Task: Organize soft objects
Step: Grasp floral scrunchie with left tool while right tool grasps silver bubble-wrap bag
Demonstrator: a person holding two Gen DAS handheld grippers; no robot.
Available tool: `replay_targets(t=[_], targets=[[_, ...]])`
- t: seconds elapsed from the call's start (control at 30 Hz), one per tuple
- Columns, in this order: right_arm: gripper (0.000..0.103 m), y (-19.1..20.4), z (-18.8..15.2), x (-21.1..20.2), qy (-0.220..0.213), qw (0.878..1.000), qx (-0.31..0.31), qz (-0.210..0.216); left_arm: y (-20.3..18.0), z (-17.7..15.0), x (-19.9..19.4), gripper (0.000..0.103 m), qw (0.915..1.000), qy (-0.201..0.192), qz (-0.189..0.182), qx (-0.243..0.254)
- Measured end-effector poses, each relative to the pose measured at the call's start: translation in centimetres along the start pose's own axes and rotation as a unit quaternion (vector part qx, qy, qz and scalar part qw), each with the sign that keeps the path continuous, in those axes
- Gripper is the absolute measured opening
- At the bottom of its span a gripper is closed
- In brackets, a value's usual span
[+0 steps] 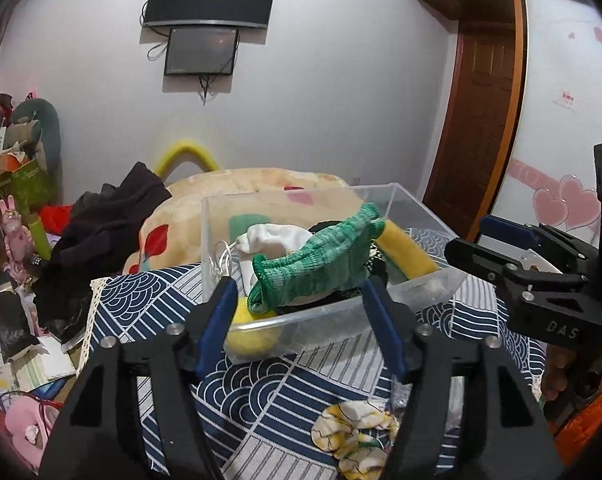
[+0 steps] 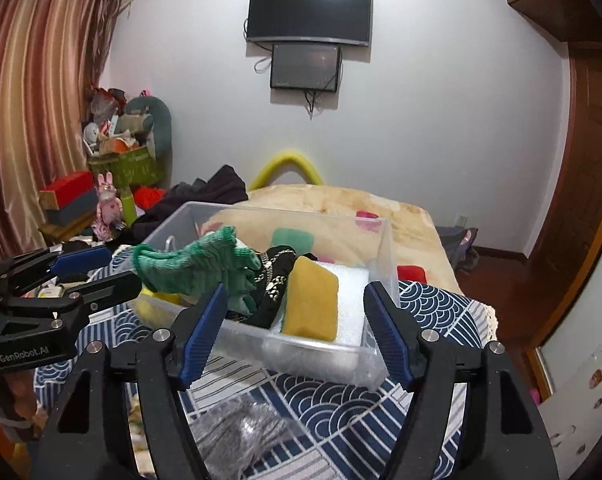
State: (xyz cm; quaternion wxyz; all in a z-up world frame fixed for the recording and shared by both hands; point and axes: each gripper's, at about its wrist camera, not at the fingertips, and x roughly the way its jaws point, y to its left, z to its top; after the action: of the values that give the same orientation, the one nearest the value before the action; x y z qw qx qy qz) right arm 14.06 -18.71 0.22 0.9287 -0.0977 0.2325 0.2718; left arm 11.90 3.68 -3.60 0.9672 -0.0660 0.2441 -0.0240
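Note:
A clear plastic bin sits on the blue patterned cloth. In it lie a green knit glove, a white cloth, a black item, yellow sponges and white foam. My left gripper is open and empty just before the bin's near wall; it also shows in the right wrist view. My right gripper is open and empty at the bin's near wall; it shows at the right of the left wrist view.
A yellow-and-white patterned cloth and a grey knit item lie on the cloth in front of the bin. A beige blanket covers the bed behind. Dark clothes and clutter lie to the left.

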Motion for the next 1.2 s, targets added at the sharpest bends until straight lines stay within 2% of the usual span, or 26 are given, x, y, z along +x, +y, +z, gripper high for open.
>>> replay_targets(t=[0.23,0.6,0.83,0.9,0.97,1.03,1.1,1.2], targets=[[0.069,0.8,-1.9,-0.6,0.010,1.000,0.004,0.017,-1.0,-1.6,-1.3,0.080,0.9999,0.004,-0.007,0.008],[0.070,2.2,-6.8,2.7,0.087,0.996,0.018,0.030,-1.1,-6.7,0.8,0.080,0.9964,0.082,-0.020,-0.003],[0.069,2.0,-7.9,3.1,0.109,0.992,0.035,0.045,-1.5,-9.0,2.0,0.078,0.9923,0.117,-0.038,-0.014],[0.054,1.9,-8.1,2.9,0.109,0.991,0.042,0.058,-1.8,-9.3,2.3,0.077,0.9913,0.123,-0.043,-0.015],[0.044,1.8,-8.3,2.6,0.110,0.990,0.044,0.075,-2.2,-9.5,2.5,0.077,0.9912,0.125,-0.041,-0.012],[0.038,1.9,-8.4,2.2,0.106,0.990,0.043,0.079,-2.4,-9.4,2.7,0.068,0.9918,0.122,-0.035,-0.009],[0.027,1.9,-8.6,1.9,0.101,0.991,0.043,0.080,-2.6,-9.4,2.8,0.061,0.9920,0.121,-0.035,-0.007],[0.021,2.1,-8.6,1.3,0.090,0.992,0.041,0.076,-2.9,-9.5,2.9,0.046,0.9919,0.119,-0.042,-0.007]])
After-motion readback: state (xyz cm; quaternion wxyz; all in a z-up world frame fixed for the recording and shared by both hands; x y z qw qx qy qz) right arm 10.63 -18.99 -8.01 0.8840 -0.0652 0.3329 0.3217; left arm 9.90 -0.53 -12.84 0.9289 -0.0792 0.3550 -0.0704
